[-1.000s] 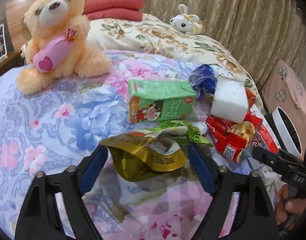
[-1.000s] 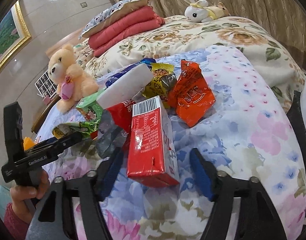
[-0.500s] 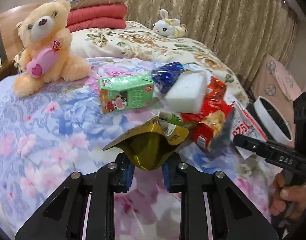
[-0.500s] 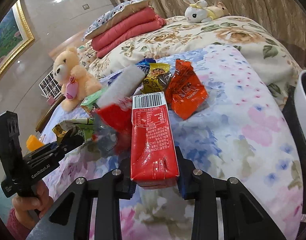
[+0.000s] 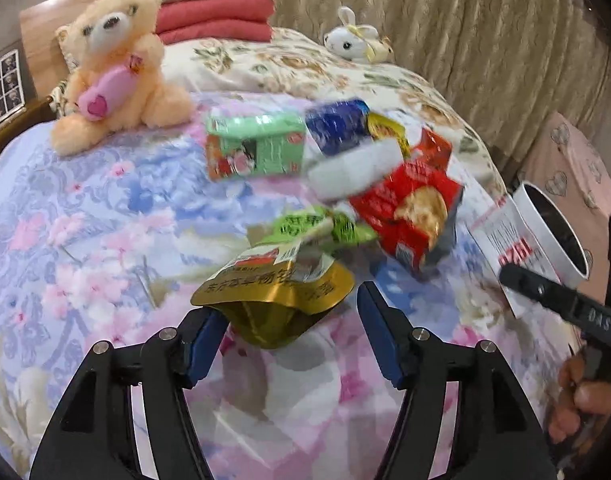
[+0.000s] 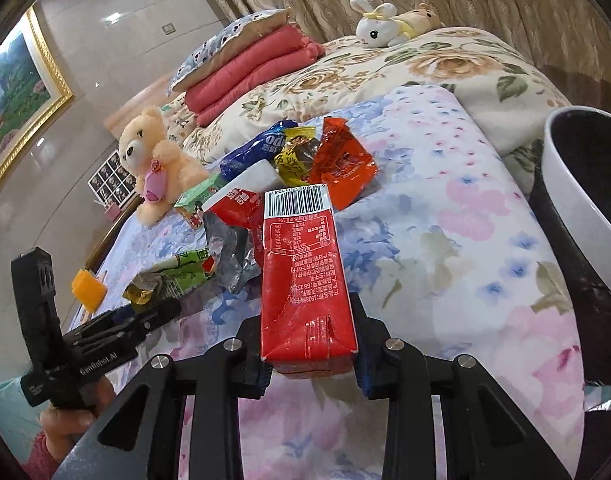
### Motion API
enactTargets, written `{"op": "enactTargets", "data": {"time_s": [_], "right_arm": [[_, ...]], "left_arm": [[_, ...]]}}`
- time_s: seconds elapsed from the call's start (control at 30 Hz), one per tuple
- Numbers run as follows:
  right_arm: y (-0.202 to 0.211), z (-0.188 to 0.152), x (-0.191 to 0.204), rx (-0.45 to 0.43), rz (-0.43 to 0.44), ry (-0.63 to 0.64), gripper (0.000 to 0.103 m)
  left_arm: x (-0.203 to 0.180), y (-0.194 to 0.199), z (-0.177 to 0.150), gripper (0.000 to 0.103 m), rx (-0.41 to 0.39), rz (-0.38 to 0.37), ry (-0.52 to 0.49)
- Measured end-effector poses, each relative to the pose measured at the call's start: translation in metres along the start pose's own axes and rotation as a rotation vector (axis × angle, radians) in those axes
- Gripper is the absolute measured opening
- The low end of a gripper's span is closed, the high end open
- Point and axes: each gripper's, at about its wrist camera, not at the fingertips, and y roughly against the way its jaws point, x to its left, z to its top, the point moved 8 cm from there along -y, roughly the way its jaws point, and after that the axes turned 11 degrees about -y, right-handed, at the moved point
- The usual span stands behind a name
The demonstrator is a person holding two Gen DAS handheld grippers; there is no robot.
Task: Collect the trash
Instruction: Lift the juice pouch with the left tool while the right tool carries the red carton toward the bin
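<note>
Left wrist view
Left gripper [image 5: 293, 328]: jaws have just been opening and stand wide; the gold pouch [image 5: 277, 296] sits between them, against the left pad, clear of the right.
Trash pile: green carton [image 5: 257, 152], blue bag [image 5: 337, 126], white block [image 5: 353, 172], red snack bag [image 5: 409, 216], green wrapper [image 5: 317, 228], heaped on the floral bedspread [image 5: 85, 220] beyond the pouch.
Bin [image 5: 553, 232]: white, at the bed's right edge.
Teddy [image 5: 117, 68]: sits at far left.

Right wrist view
Right gripper [image 6: 309, 364]: jaws closed onto the base of the red carton [image 6: 301, 276], barcode end pointing away.
Pile: orange wrapper [image 6: 341, 164], yellow wrapper [image 6: 295, 158], behind the carton.
Bin [image 6: 585, 200]: at right, near the carton.
Left gripper: at lower left, beside the pouch [image 6: 139, 294].
</note>
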Motion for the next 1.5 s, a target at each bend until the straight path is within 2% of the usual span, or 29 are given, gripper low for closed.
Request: {"op": "enactTargets", "data": {"time_s": [0.13, 0.17, 0.3, 0.43, 0.57, 0.77, 0.8, 0.83, 0.87, 1.0, 1.03, 1.13, 1.27, 1.5], "right_arm": [[0.0, 0.0, -0.003, 0.0, 0.003, -0.011, 0.032], [0.0, -0.001, -0.004, 0.002, 0.005, -0.014, 0.032], [0.003, -0.001, -0.007, 0.005, 0.015, -0.022, 0.032], [0.004, 0.001, -0.01, 0.011, 0.025, -0.022, 0.032], [0.001, 0.001, -0.009, 0.031, 0.042, -0.022, 0.032], [-0.014, -0.001, -0.005, 0.086, 0.064, -0.005, 0.032], [-0.016, 0.0, -0.004, 0.097, 0.067, 0.001, 0.032], [-0.018, 0.0, -0.004, 0.102, 0.068, 0.003, 0.032], [-0.02, 0.002, -0.004, 0.108, 0.069, 0.006, 0.032], [-0.022, 0.009, -0.005, 0.114, 0.058, 0.013, 0.032], [-0.02, 0.011, -0.007, 0.109, 0.052, 0.009, 0.032], [-0.013, 0.013, -0.011, 0.091, 0.044, -0.003, 0.032], [-0.001, 0.013, -0.017, 0.063, 0.034, -0.019, 0.032], [0.023, 0.011, -0.023, 0.02, 0.023, -0.027, 0.032]], "left_arm": [[0.003, -0.012, 0.007, 0.069, 0.04, 0.036, -0.015], [0.005, -0.015, 0.007, 0.071, 0.063, 0.068, -0.018], [0.011, -0.01, 0.005, 0.077, 0.054, 0.086, -0.04], [0.02, -0.006, 0.006, 0.084, 0.057, 0.124, -0.116], [0.027, -0.006, 0.017, 0.087, 0.052, 0.109, -0.144], [0.012, -0.024, 0.026, 0.087, 0.068, 0.139, -0.279], [0.009, -0.028, 0.025, 0.08, 0.083, 0.145, -0.298], [0.006, -0.032, 0.023, 0.057, 0.093, 0.134, -0.311], [0.004, -0.036, 0.02, 0.05, 0.109, 0.12, -0.313], [0.003, -0.037, 0.018, 0.045, 0.109, 0.078, -0.252], [0.004, -0.035, 0.018, 0.039, 0.106, 0.068, -0.226], [0.007, -0.026, 0.015, 0.035, 0.097, 0.037, -0.141], [0.006, -0.007, 0.007, 0.034, 0.08, 0.029, -0.067], [-0.019, 0.025, 0.002, 0.033, 0.023, 0.004, -0.03]]}}
